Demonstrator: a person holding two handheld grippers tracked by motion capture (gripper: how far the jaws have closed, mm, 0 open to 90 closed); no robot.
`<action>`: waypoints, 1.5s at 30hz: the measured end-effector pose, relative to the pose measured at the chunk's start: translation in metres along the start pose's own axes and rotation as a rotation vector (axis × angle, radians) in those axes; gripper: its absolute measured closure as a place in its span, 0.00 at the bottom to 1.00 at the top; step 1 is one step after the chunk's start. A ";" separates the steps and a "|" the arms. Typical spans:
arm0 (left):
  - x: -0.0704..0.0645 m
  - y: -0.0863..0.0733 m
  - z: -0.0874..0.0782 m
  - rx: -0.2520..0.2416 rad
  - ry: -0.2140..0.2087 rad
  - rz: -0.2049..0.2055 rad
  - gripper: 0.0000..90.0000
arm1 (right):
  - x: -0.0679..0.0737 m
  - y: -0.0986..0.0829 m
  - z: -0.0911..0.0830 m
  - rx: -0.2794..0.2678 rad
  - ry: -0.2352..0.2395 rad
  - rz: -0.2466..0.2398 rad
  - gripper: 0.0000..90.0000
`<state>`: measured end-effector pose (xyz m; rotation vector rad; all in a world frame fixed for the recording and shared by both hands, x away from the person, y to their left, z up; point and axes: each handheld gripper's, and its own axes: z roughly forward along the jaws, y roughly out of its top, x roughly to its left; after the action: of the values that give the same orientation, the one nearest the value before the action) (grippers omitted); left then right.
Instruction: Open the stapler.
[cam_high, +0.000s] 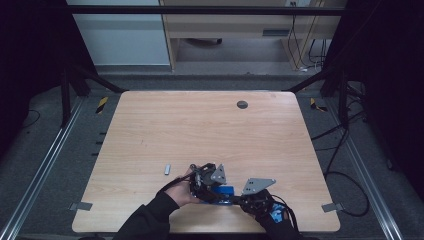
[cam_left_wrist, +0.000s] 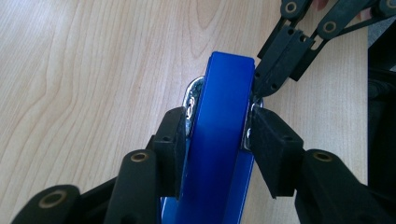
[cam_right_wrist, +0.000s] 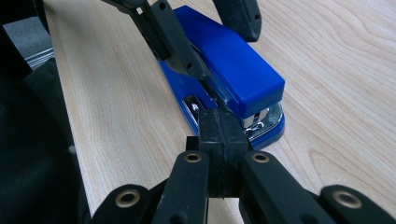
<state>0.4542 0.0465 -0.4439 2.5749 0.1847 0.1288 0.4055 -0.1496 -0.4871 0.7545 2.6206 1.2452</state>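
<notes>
Nearest us, our left tool (cam_left_wrist: 215, 135) clamps the blue stapler (cam_left_wrist: 219, 140) by its two long sides, one jaw pressed on each. The stapler lies flat on the counter (cam_high: 200, 125) near its front edge. Our right tool (cam_right_wrist: 219, 135) has its jaws pressed together at the stapler's metal front end, touching it. A small grey piece (cam_high: 168, 169) lies apart to the left.

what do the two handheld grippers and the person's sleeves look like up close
Both the left gripper and the right gripper have matte black linkage arms with brass-coloured pivot rivets and blocky black pads. Each carries a grey three-cornered plate on top. A black cable trails from the right one. The person's sleeves are dark.
</notes>
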 end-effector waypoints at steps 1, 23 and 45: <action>0.000 0.000 0.001 0.005 -0.002 0.005 0.62 | 0.000 0.000 0.000 0.000 0.000 0.000 1.00; 0.014 -0.001 0.008 0.039 -0.094 0.067 0.68 | 0.000 0.001 0.004 0.005 0.000 -0.002 1.00; 0.018 0.004 0.009 0.071 -0.128 0.124 0.72 | 0.000 -0.001 0.007 -0.005 -0.015 0.013 1.00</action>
<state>0.4737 0.0414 -0.4484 2.6550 -0.0187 0.0036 0.4070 -0.1454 -0.4922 0.7788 2.6039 1.2439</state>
